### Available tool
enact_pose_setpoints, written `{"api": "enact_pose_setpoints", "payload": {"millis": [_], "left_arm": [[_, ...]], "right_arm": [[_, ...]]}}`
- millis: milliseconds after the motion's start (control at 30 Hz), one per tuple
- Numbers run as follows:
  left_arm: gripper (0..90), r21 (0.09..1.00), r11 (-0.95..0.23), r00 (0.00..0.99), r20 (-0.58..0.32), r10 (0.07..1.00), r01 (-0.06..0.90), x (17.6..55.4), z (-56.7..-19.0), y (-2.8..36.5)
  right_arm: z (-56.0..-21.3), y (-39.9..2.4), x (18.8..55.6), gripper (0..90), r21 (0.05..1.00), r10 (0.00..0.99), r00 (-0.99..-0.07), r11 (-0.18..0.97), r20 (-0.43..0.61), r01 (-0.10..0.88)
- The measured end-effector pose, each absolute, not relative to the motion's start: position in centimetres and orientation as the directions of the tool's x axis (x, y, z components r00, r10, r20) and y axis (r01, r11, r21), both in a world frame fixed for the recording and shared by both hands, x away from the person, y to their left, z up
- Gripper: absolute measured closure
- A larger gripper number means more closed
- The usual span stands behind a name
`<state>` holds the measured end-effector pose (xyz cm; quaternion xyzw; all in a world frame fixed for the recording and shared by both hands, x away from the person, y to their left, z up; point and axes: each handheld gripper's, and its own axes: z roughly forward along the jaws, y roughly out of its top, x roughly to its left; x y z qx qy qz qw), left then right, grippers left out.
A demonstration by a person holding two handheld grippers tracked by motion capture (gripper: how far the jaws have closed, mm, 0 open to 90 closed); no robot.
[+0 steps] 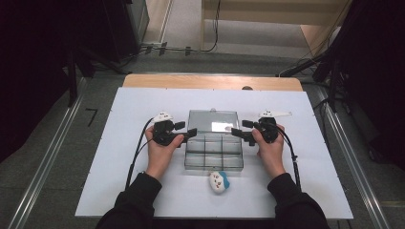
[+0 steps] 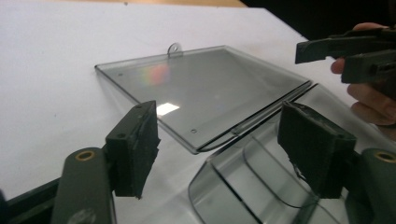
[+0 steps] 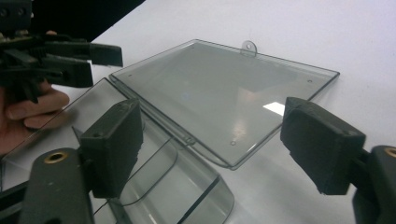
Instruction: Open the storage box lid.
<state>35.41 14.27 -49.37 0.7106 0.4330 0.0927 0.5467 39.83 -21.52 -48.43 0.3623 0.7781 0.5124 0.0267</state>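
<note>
two grippers on this one, one per hand, both at a clear plastic compartment box (image 1: 213,153) sitting mid-table on the white board (image 1: 119,143). going l to r: left gripper (image 1: 191,133) is at the box's left edge, about where the hinge is, pointing inward. in the left gripper view its pads (image 2: 134,147) stand wide apart w/ nothing pinched, just the hinge corner and a rounded divider showing in the gap below. not touching the plastic afaict.

box itself is open, lid (image 1: 213,120) folded flat back on the board on the far side, little hang tab at its far edge. tray part has dividers, looks like 6 cells, can't make out anything in them.

just in front of the box, near its right half, there's a small white and blue toy thing (image 1: 219,182) lying on the board, too small to tell what exactly.

right gripper (image 1: 235,132) mirrors the left one at the box's right edge, by the hinge. pads (image 3: 112,147) also spread wide, no grip on anything, lid corner between them lower down.
</note>
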Motion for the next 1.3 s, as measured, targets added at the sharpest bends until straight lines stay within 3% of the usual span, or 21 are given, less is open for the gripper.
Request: {"api": "enact_pose_setpoints", "payload": {"millis": [233,600,733,1300], "left_arm": [[14.6,0.871,-0.050,0.657,-0.330,0.678,0.489,33.8,-48.2,14.4],[0.6,0.894,-0.076,0.709,-0.294,0.641,0.441,31.2,-47.5,15.0],[0.5,0.899,-0.083,0.718,-0.286,0.635,0.431,30.3,-47.4,15.4],[0.0,0.903,-0.101,0.731,-0.267,0.629,0.417,27.4,-48.0,16.2]], "right_arm": [[-47.3,-21.1,38.4,8.9,0.815,0.550,-0.786,0.295,0.281,0.498],[-46.4,-20.8,35.1,6.4,0.825,0.511,-0.836,0.375,0.198,0.424],[-46.3,-20.9,34.0,0.3,0.827,0.511,-0.843,0.392,0.169,0.403],[-46.3,-21.6,30.2,0.0,0.826,0.533,-0.838,0.415,0.118,0.381]]}}
